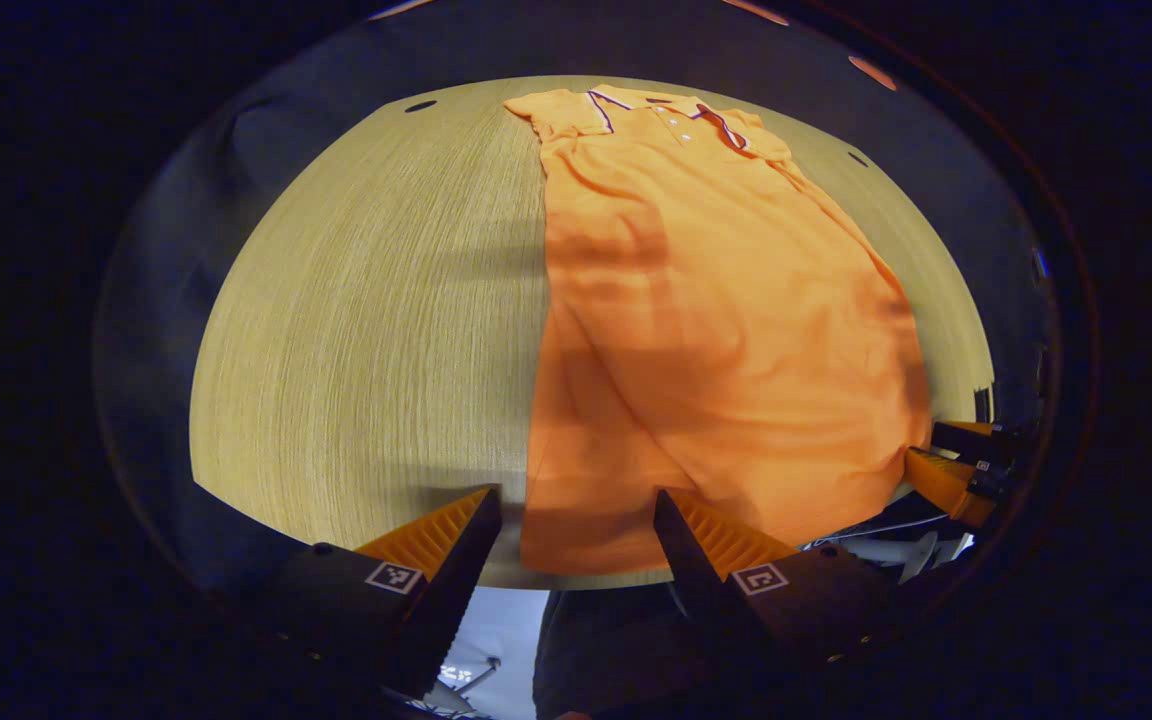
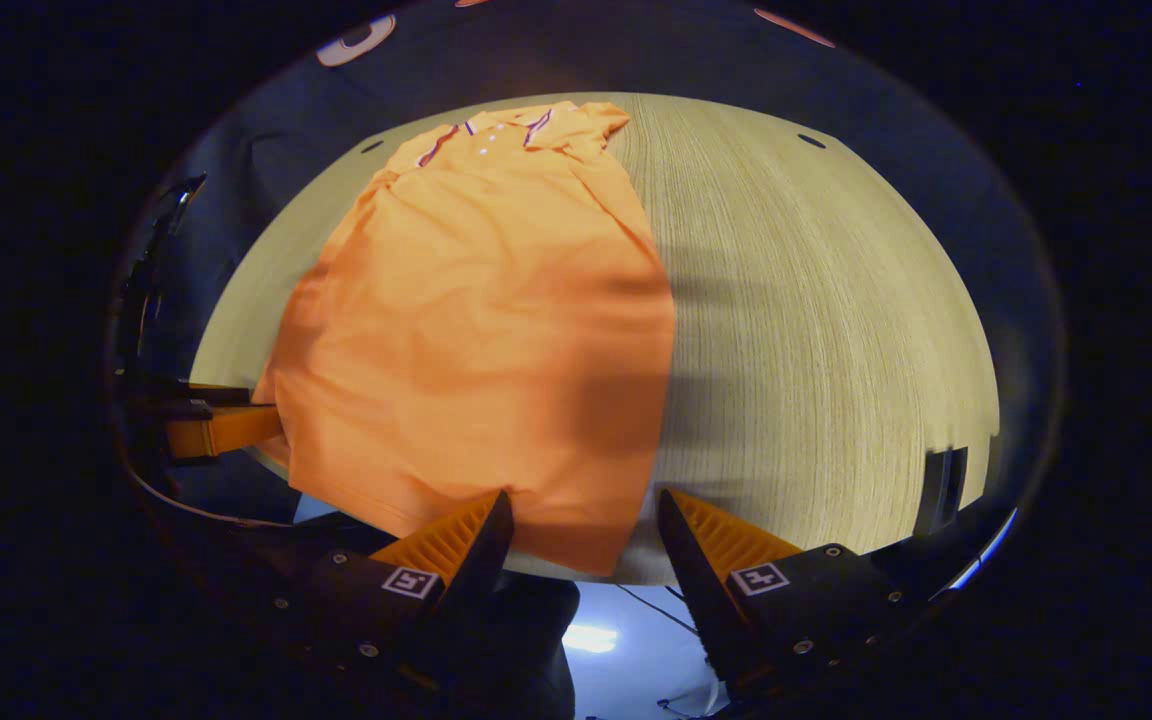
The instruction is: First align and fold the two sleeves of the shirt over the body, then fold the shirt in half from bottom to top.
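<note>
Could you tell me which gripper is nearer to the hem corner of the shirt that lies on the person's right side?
Right. The right gripper straddles that corner of the shirt, open; the left gripper sits at the opposite hem corner.

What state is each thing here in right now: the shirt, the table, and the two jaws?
Shirt: lies flat on the table, sleeves already folded in, collar at the far end, bottom hem at the near edge, not yet folded in half.
Table: bare wood beside the shirt.
Left gripper: jaws open, at the hem's left corner.
Right gripper: jaws open, at the hem's right corner.
</note>
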Demonstrator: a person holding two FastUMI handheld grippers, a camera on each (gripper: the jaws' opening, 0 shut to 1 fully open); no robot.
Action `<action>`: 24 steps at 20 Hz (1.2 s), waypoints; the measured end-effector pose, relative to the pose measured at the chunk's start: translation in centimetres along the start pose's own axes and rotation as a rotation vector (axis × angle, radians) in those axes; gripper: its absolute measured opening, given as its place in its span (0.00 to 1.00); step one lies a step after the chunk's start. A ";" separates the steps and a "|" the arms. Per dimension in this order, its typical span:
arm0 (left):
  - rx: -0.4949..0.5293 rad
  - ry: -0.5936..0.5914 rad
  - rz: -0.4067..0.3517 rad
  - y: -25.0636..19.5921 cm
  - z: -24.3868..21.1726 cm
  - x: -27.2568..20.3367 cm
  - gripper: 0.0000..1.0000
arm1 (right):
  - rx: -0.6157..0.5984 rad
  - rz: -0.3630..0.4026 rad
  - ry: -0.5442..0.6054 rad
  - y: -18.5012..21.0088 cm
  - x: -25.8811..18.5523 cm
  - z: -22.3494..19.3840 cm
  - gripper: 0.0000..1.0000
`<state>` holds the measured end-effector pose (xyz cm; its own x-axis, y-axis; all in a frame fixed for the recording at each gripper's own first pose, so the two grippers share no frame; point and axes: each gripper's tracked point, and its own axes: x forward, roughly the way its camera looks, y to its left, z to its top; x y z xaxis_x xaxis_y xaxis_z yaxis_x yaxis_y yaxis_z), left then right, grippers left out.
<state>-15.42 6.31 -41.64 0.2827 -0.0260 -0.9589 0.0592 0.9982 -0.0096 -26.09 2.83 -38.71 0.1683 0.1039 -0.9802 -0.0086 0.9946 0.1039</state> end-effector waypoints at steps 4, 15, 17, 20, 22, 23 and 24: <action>0.000 0.008 -0.005 -0.2 0.7 0.6 0.88 | 0.018 -0.020 0.008 -0.4 -0.1 0.5 0.58; -0.030 -0.003 -0.077 -0.8 1.6 0.4 0.01 | 0.102 0.085 0.025 1.1 0.0 1.1 0.05; -0.017 -0.037 -0.088 -0.9 2.6 -0.3 0.01 | 0.119 0.087 -0.005 0.8 -0.3 1.8 0.05; -0.013 -0.125 -0.112 -1.3 5.2 -2.1 0.01 | 0.162 0.188 -0.109 1.9 -1.6 4.6 0.04; -0.012 -0.158 -0.117 -1.5 6.4 -2.8 0.01 | 0.190 0.201 -0.128 1.3 -1.5 5.1 0.04; -0.008 -0.164 -0.119 -1.6 6.9 -2.8 0.01 | 0.223 0.211 -0.131 1.2 -1.4 5.4 0.04; -0.006 -0.161 -0.114 -1.5 6.7 -2.7 0.01 | 0.235 0.208 -0.121 1.0 -1.2 5.4 0.02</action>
<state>-9.83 4.50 -37.11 0.4239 -0.1472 -0.8937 0.0940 0.9885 -0.1182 -21.00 3.67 -36.49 0.3029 0.2888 -0.9082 0.1704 0.9212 0.3498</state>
